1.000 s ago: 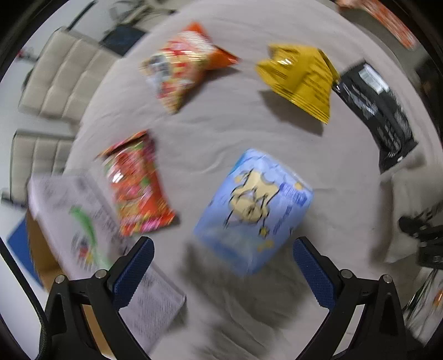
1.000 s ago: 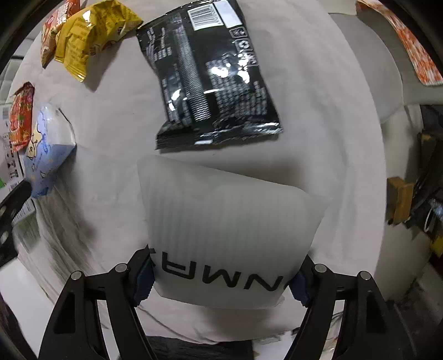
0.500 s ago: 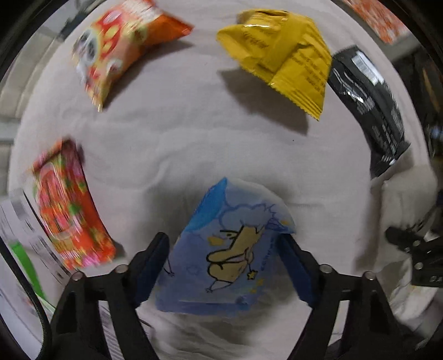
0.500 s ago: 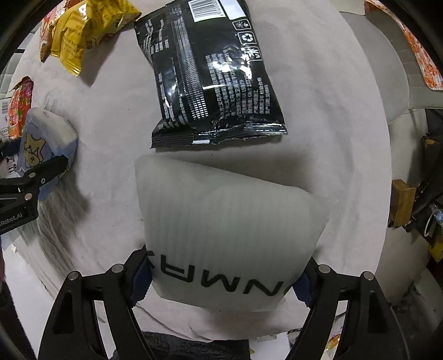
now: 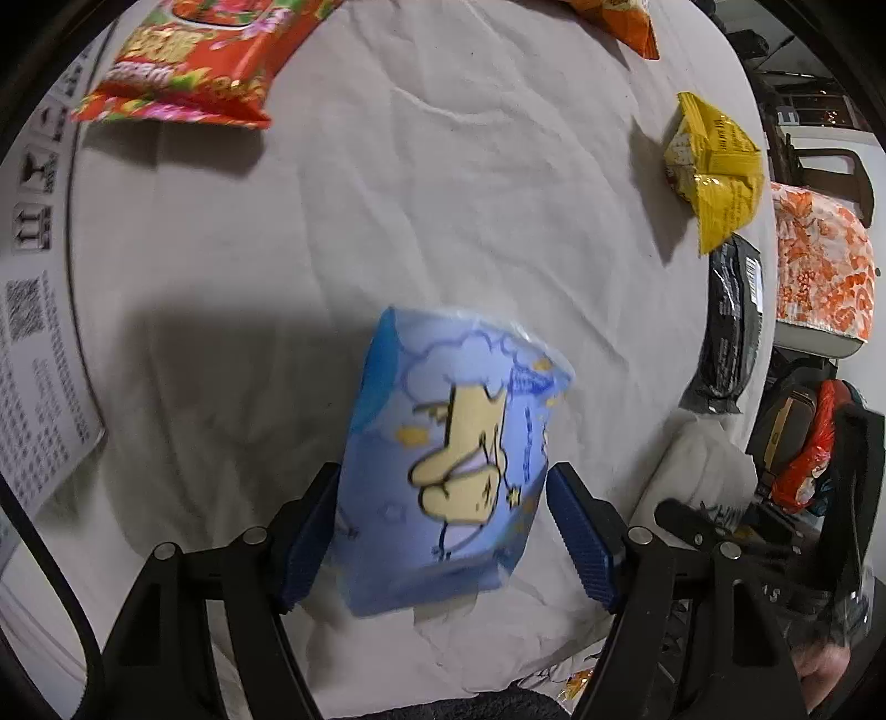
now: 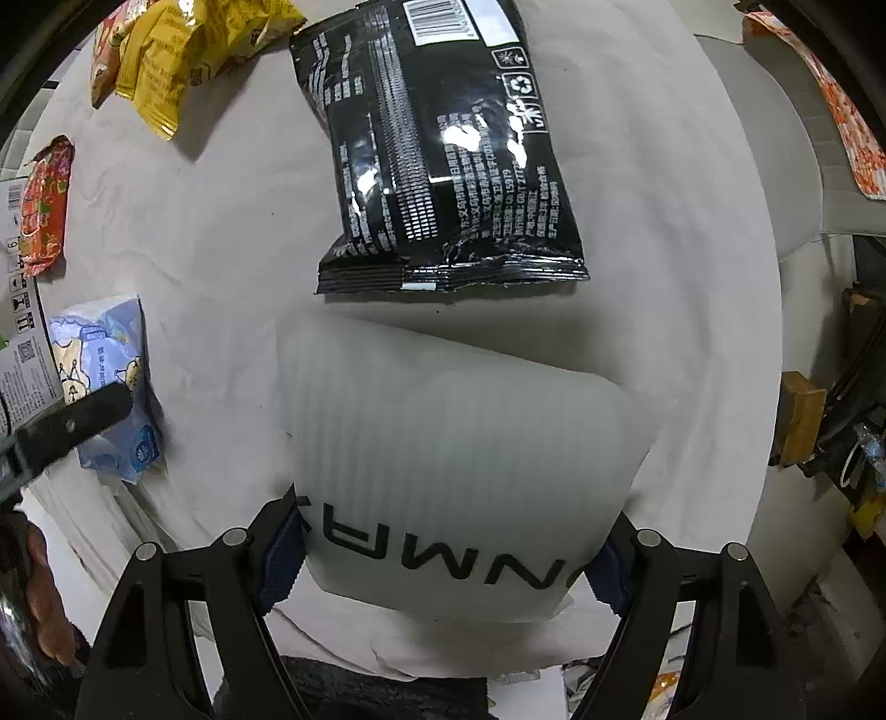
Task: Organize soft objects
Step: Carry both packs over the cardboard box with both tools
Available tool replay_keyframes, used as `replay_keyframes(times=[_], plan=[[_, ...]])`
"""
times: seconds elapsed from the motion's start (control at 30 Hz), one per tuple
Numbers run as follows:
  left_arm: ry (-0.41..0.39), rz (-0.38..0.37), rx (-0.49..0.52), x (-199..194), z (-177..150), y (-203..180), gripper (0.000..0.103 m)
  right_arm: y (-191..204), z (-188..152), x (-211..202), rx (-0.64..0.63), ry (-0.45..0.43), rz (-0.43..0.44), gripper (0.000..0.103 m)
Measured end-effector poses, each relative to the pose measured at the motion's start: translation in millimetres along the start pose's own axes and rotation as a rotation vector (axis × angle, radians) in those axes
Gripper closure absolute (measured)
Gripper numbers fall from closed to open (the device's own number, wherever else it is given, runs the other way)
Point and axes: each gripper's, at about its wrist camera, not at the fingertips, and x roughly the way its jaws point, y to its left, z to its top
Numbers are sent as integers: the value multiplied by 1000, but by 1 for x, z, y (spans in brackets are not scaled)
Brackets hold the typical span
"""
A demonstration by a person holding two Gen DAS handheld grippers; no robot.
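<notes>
My left gripper [image 5: 443, 531] is shut on a blue tissue pack [image 5: 448, 465] with a yellow cartoon figure, held just above the grey cloth-covered table [image 5: 415, 221]. The same pack [image 6: 105, 387] shows at the left of the right wrist view with a left finger [image 6: 72, 426] across it. My right gripper [image 6: 443, 559] is shut on a white soft pack [image 6: 459, 476] with black letters, resting on the cloth. A black snack bag [image 6: 443, 149] lies just beyond the white pack.
A red snack bag [image 5: 194, 61] lies far left, a yellow bag [image 5: 714, 171] far right, an orange bag [image 5: 626, 22] at the top. The black bag [image 5: 731, 327] sits at the table's right edge. A printed cardboard box [image 5: 33, 332] stands left. An orange floral cushion [image 5: 819, 260] lies beyond the edge.
My left gripper closed on the blue tissue pack, lifted it and turned left, so the other bags swung right and up. The right gripper stayed shut on the white pack.
</notes>
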Motion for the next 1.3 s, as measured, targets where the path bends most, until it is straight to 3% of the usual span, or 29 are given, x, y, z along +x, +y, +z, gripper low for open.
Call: replay_keyframes(times=[0.07,0.23,0.5,0.63,0.77,0.87,0.9,1.03,1.3], plan=[[-15,2,13,-12,-16,1,30,6,1,-1,-11,6,-6,7],[-57,86,78,-30,-14,-28,29,11,2,1,4,0,-5,3],[-34,251,160,4,-6,-57,28,21,-5,4,33,-12,-13,3],[-62,301,194,16,-9,-73,29,18,-11,1,61,-23,15,3],[-88,296,179,18,-22,-85,45,15,-14,-2,57,-24,15,3],[-99,286,154,12,-28,-84,53,15,-8,-6,39,-45,-16,11],[-102,282,148,12,-31,-83,54,14,-9,-11,33,-58,-30,17],[-114,270,128,9,-44,-77,56,11,-19,-17,42,-90,-12,23],[-148,204,87,6,-82,-85,57,4,-35,-27,38,-112,19,26]])
